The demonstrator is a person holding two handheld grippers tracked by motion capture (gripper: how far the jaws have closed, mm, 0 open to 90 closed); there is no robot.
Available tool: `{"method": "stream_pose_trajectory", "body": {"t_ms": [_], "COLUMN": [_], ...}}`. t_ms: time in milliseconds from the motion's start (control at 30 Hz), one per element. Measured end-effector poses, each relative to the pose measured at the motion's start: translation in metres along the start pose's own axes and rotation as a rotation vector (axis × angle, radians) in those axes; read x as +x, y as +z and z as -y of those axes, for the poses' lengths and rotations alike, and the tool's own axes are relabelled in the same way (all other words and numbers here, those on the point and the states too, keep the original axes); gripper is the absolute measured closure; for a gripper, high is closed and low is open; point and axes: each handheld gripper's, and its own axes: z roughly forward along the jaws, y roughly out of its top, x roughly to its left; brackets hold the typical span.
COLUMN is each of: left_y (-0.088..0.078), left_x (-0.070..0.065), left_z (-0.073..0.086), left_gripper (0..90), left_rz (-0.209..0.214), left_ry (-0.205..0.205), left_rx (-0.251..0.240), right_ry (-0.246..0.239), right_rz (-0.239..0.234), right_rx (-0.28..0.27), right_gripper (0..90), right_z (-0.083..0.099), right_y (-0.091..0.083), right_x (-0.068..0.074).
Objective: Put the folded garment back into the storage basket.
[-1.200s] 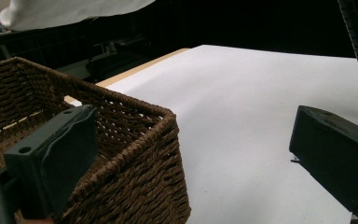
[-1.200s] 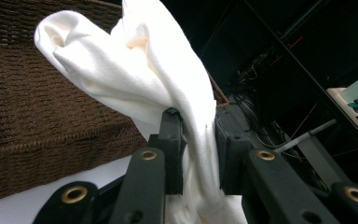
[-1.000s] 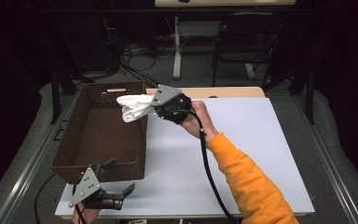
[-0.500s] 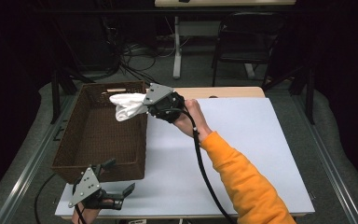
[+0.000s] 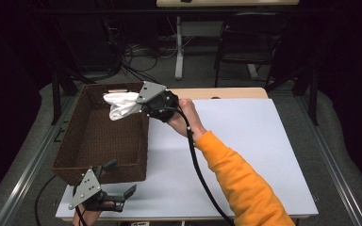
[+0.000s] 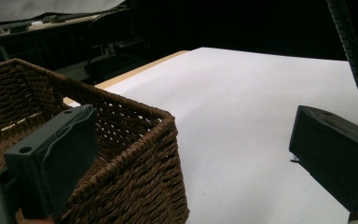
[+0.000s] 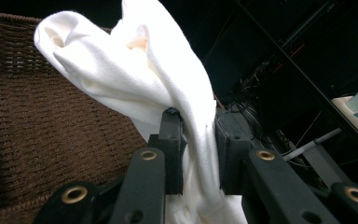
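Note:
A crumpled white cloth [image 5: 121,104] hangs over the far right part of a brown wicker basket [image 5: 82,141], above its inside. My right gripper [image 5: 143,104] is shut on the white cloth [image 7: 158,88], which bunches up between the two black fingers [image 7: 172,140]. A hand in an orange sleeve [image 5: 245,183] holds this gripper over the basket's right rim. My left gripper [image 5: 115,183] rests low at the table's near left corner, just in front of the basket [image 6: 135,154]. Its jaws stand wide apart with nothing between them.
The basket sits on the left part of a white table top [image 5: 245,136]. A black cable [image 5: 202,174] trails from the right gripper along the sleeve. A dark chair [image 5: 250,42] and table legs stand on the floor beyond the far edge.
The right gripper has carried the white cloth leftward, from over the basket's right rim to above its inside. The left gripper has stayed put.

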Motion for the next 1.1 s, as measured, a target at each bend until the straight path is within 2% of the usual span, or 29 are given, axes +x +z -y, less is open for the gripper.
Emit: {"method": "stream_pose_trajectory", "body": {"t_ms": [1100], "left_y": [0.001], "left_x": [0.0], "left_z": [0.0], "left_gripper": [1.1], "left_rz": [0.004], "left_ry": [0.006], "left_rx": [0.004], "right_ry": [0.034], "right_rz": [-0.016], "right_rx": [-0.002], "right_gripper": [74.8], "right_z": [-0.014], "right_y": [0.025], "right_x": [0.018]}}
